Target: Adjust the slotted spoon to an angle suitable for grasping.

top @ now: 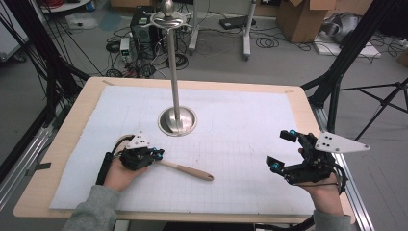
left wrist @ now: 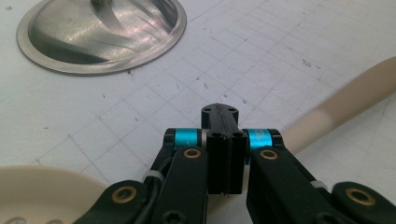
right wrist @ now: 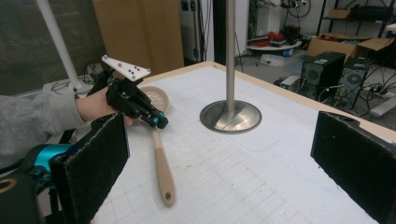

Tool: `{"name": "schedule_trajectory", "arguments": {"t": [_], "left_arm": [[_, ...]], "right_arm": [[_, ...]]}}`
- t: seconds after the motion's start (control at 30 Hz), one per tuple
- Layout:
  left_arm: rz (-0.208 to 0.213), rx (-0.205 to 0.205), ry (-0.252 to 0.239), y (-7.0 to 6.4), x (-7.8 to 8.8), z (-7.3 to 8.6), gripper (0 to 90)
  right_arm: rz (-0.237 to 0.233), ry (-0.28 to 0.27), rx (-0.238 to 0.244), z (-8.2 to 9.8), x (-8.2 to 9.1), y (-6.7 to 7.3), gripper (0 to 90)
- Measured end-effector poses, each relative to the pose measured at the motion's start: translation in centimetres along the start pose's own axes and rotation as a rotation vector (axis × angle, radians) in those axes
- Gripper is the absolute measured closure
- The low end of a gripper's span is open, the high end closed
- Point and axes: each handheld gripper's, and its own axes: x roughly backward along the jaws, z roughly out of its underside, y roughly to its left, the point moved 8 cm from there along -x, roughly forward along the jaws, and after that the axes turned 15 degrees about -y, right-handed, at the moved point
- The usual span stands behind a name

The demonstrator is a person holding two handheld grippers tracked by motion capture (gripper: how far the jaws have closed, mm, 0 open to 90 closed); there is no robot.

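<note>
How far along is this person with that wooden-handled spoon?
Nothing looks done yet: the spoon lies flat on the mat. In hand: the left gripper is shut at its neck; whether it grips is unclear. The right gripper hovers open. Left, probably: lifting it, perhaps to the hooks on the stand.

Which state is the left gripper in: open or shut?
Shut. In the left gripper view, the left gripper has its black jaws pressed together above the slotted spoon, which lies flat underneath, not gripped.

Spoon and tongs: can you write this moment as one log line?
left tongs: shut, over spoon neck | right tongs: open, holding nothing | spoon: flat on mat | stand: upright
</note>
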Motion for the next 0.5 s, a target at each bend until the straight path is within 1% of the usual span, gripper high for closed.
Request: {"name": "schedule_trajectory", "arguments": {"t": [0.1, 0.17, 0.2, 0.23, 0.27, 0.33, 0.43, 0.5], "left_arm": [[-0.010, 0.002, 0.005, 0.11, -0.13, 0.12, 89.8], [-0.022, -0.003, 0.022, 0.36, -0.21, 0.38, 89.8], [-0.022, -0.003, 0.022, 0.36, -0.21, 0.38, 89.8], [-0.032, -0.007, 0.037, 0.44, -0.27, 0.59, 89.8], [-0.032, -0.007, 0.037, 0.44, -0.27, 0.59, 89.8], [-0.039, -0.021, 0.053, 0.44, -0.24, 0.83, 89.8], [-0.042, -0.025, 0.058, 0.56, -0.06, 0.89, 89.8], [-0.061, -0.028, 0.060, 0.75, 0.22, 0.94, 89.8]], "right_arm": [[0.001, -0.007, 0.008, -0.14, 0.12, -0.08, 3.1], [0.004, -0.009, -0.004, -0.21, 0.22, 0.04, 3.1], [0.003, -0.008, -0.004, -0.20, 0.22, 0.05, 3.1], [0.002, -0.006, 0.003, -0.18, 0.22, 0.01, 3.1], [0.002, -0.006, 0.003, -0.18, 0.22, 0.01, 3.1], [0.000, -0.003, 0.003, -0.07, 0.13, 0.01, 3.1], [-0.001, 0.001, 0.005, 0.03, 0.03, -0.03, 3.1], [-0.002, 0.002, 0.002, 0.06, 0.00, 0.01, 3.1]]}}
